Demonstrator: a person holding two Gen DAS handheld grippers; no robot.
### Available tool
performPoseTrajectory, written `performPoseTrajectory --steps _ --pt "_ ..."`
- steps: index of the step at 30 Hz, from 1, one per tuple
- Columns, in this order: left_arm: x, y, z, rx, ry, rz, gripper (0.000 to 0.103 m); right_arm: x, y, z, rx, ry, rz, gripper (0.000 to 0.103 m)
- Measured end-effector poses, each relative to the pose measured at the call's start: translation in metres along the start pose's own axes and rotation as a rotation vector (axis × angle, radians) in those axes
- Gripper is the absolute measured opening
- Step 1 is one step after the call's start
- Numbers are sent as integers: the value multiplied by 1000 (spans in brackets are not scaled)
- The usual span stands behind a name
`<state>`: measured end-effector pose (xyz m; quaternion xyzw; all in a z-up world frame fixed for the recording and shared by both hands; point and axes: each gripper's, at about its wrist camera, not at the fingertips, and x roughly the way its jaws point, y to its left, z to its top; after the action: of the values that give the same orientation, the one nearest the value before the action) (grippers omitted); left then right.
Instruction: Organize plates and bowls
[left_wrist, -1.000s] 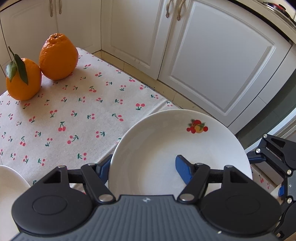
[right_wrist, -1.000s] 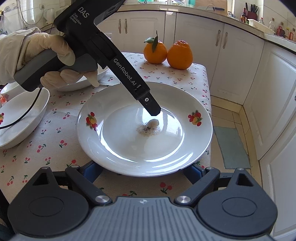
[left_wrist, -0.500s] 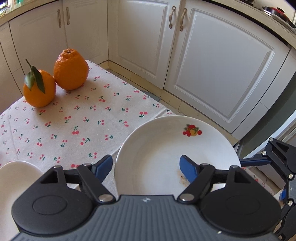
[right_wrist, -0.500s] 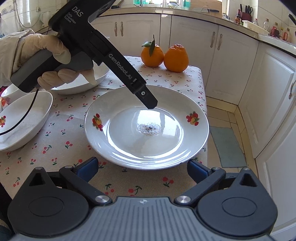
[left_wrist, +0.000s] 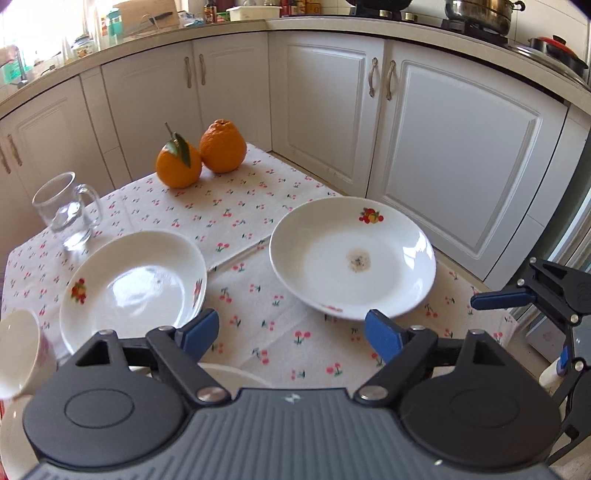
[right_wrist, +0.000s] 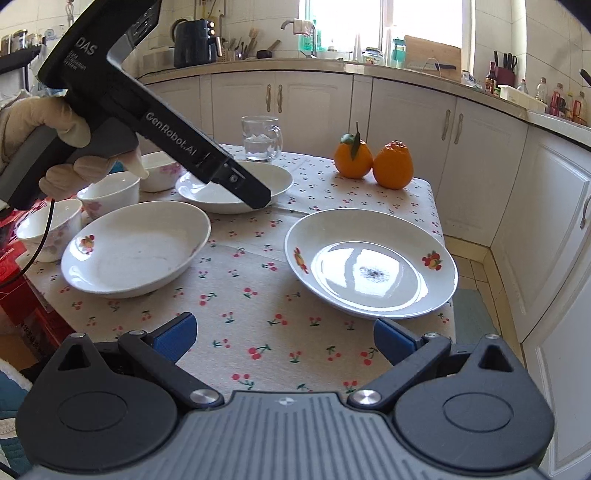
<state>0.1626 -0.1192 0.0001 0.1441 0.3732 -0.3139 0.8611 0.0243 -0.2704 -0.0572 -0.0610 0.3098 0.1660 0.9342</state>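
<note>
Plates (right_wrist: 371, 266) and bowls (right_wrist: 110, 192) sit unstacked; the left gripper (left_wrist: 291, 332) is opening, empty, the right gripper (right_wrist: 284, 338) gapes wide, empty. Next: grip 1 plate's rim for stacking.

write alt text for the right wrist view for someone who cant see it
Three white plates with fruit motifs sit on a cherry-print tablecloth: a soiled plate at right, two more at left. The open right gripper hovers empty in front; the left gripper, jaws opening, reaches in over the far plate. Small bowls, a glass mug and two oranges stand behind.

glossy plates (right_wrist: 371, 275) – matt tablecloth (right_wrist: 258, 306)
</note>
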Motion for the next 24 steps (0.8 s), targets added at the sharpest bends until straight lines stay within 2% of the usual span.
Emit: performPoseTrajectory --steps 4,10,13,20,24 --pt "-22 0 -37 -44 -20 69 87 -2 17 -5 -26 -7 32 103" --pt "-42 10 -82 -137 -2 135 87 2 37 -12 -60 3 70 103" --pt "-50 16 -95 -174 9 146 87 7 42 -11 -67 10 90 103" --pt "-65 13 -129 -155 34 166 87 18 48 0 -74 27 115 103" --pt "-72 9 -146 -180 46 177 87 23 45 12 -88 32 131 103"
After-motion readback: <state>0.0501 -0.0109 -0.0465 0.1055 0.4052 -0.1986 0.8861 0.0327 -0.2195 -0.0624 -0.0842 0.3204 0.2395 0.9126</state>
